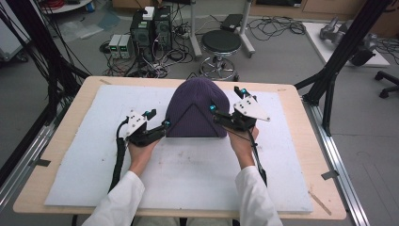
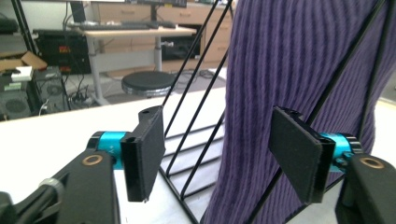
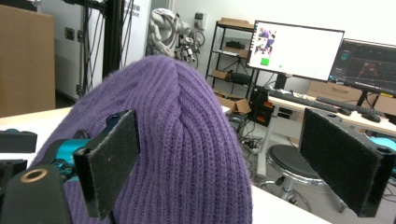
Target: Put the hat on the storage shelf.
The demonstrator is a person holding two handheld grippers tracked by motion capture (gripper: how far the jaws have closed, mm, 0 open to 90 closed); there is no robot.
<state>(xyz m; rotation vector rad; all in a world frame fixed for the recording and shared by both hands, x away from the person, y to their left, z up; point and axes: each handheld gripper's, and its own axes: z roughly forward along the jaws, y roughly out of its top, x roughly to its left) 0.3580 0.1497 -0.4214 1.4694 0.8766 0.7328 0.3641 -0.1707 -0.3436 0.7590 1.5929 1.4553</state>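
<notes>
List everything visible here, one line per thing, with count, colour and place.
beanie: 1, purple, pulled over the rack, mid-table
rack: 1, black wire, inside the beanie
mat: 1, white, covering the table
table: 1, light wood
stool: 1, black, behind the table
computers: 2, black, on the floor
left gripper: 1, black, open at the beanie's left edge
right gripper: 1, black, open at its right edge
sleeves: 2, white

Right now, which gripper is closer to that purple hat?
About equal. The left gripper sits open at the purple hat's lower left edge; the right gripper sits open at its right side.
</notes>
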